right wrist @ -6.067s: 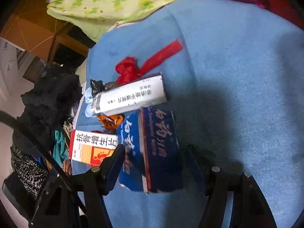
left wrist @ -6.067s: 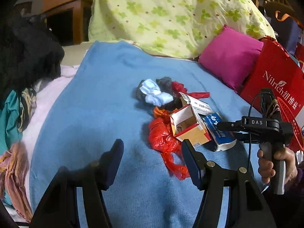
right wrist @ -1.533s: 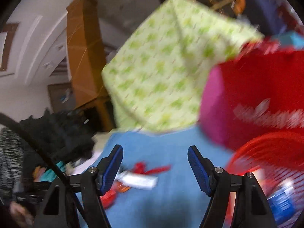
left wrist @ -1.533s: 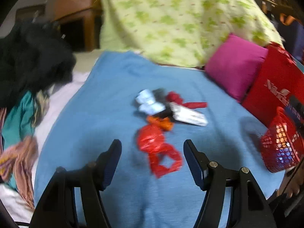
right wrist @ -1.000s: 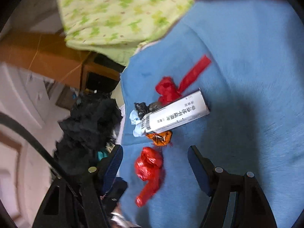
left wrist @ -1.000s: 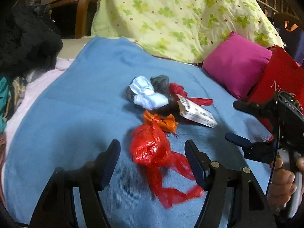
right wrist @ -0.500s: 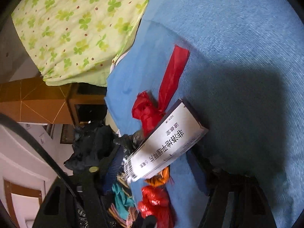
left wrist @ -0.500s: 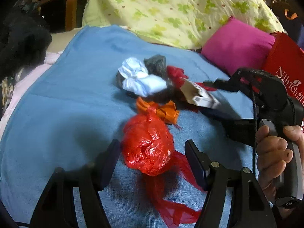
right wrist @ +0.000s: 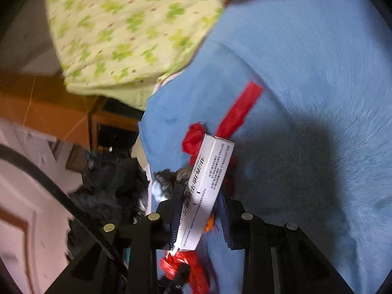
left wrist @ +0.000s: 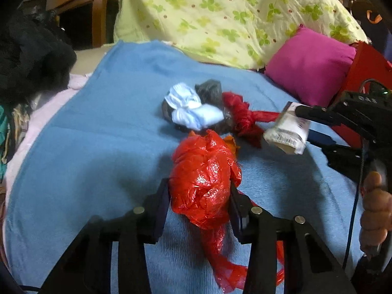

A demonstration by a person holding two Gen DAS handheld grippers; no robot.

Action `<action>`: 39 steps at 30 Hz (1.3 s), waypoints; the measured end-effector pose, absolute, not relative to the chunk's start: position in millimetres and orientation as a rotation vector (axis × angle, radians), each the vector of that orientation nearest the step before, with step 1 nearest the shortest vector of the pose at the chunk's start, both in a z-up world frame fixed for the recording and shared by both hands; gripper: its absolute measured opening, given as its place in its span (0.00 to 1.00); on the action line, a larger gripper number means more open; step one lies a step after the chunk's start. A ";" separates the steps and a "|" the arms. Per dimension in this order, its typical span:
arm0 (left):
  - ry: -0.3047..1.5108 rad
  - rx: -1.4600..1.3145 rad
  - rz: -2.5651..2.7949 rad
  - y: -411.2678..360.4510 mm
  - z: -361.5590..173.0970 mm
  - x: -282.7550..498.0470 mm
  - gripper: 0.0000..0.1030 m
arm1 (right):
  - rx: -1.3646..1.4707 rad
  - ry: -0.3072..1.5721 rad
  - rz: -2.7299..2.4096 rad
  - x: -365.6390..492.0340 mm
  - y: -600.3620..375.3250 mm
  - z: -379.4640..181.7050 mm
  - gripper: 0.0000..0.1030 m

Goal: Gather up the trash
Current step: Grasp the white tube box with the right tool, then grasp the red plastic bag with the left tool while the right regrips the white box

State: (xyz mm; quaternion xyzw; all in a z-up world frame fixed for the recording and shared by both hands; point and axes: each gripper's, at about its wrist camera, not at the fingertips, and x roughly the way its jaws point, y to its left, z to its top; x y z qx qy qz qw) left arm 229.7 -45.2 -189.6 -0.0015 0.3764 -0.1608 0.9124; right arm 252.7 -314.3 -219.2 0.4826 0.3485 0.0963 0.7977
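A crumpled red plastic bag (left wrist: pixel 203 171) lies on the blue blanket (left wrist: pixel 110 134). My left gripper (left wrist: pixel 198 186) is closing on it, and both pads press its sides. My right gripper (right wrist: pixel 199 196) is closing too, with a white printed carton (right wrist: pixel 210 171) clamped between its pads. In the left wrist view that carton (left wrist: pixel 286 129) hangs tilted above the blanket in the right gripper (left wrist: pixel 306 125), which a hand (left wrist: pixel 374 208) holds. Behind the red bag lie a white-blue bundle (left wrist: pixel 191 110), a grey bag (left wrist: pixel 210 90), a knotted red bag (left wrist: pixel 240 115) and an orange scrap (left wrist: pixel 231 143).
A pink cushion (left wrist: pixel 311 66) and a red paper bag (left wrist: pixel 367 68) stand at the right. A clover-print quilt (left wrist: pixel 220 12) is heaped at the back. Black clothing (left wrist: pixel 29 61) piles at the left edge, in front of a wooden cabinet (left wrist: pixel 80 5).
The left jaws have closed in from wide apart onto the red bag. The right jaws have closed on the white carton, which now stands lifted and tilted off the blanket.
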 end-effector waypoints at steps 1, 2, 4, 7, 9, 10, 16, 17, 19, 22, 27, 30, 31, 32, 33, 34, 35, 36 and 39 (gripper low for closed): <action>0.769 0.003 -0.321 -45.1 -186.6 226.6 0.44 | 0.979 0.738 0.214 245.0 -312.1 -208.6 0.29; 0.765 0.018 -0.305 -45.6 -183.7 223.2 0.44 | 0.915 0.725 0.213 236.4 -309.7 -197.6 0.29; 0.762 0.052 -0.267 -46.8 -177.1 213.9 0.44 | 0.802 0.698 0.207 221.3 -303.6 -179.2 0.29; 0.763 0.046 -0.247 -48.6 -166.6 197.8 0.44 | 0.636 0.640 0.196 194.1 -296.2 -153.1 0.29; 0.758 0.089 -0.218 -54.7 -161.1 188.3 0.44 | 0.531 0.589 0.174 176.3 -291.4 -136.5 0.29; 0.755 0.117 -0.199 -57.6 -157.0 183.1 0.44 | 0.480 0.561 0.160 166.4 -289.3 -128.8 0.29; 0.660 0.178 -0.150 -63.9 -117.9 149.9 0.44 | 0.335 0.442 0.104 98.1 -288.7 -107.0 0.29; 0.637 0.185 -0.150 -65.5 -110.0 143.2 0.44 | 0.320 0.427 0.098 88.8 -288.7 -104.6 0.29; 0.601 0.200 -0.147 -68.8 -98.7 133.9 0.44 | 0.282 0.388 0.090 67.4 -286.5 -99.2 0.29; 0.581 0.209 -0.146 -71.2 -90.6 127.9 0.44 | 0.243 0.403 0.078 57.9 -279.9 -100.5 0.29; 0.583 0.198 -0.141 -70.0 -90.0 124.4 0.44 | 0.312 0.484 0.069 67.6 -296.5 -114.5 0.31; 0.589 0.192 -0.143 -69.6 -93.4 126.1 0.44 | 0.401 0.564 0.086 82.6 -309.9 -127.4 0.75; 0.592 0.191 -0.141 -68.9 -94.8 126.0 0.44 | 0.439 0.589 0.094 88.0 -313.4 -133.1 0.78; 0.595 0.187 -0.140 -66.9 -96.4 127.3 0.44 | 0.464 0.600 0.109 93.4 -314.4 -136.5 0.78; 0.603 0.179 -0.133 -63.3 -99.0 129.9 0.44 | 0.464 0.601 0.113 97.2 -313.2 -137.5 0.78; 0.611 0.173 -0.126 -60.1 -101.3 131.8 0.44 | 0.440 0.614 0.101 104.2 -308.7 -140.3 0.78; 0.619 0.167 -0.120 -57.1 -103.5 133.2 0.44 | 0.397 0.650 0.072 112.5 -301.5 -145.1 0.77; 0.626 0.160 -0.116 -54.5 -105.0 134.6 0.44 | 0.372 0.675 0.060 118.6 -294.7 -149.7 0.77; 0.637 0.150 -0.106 -48.6 -108.9 135.4 0.44 | 0.309 0.776 0.040 141.0 -271.3 -170.0 0.72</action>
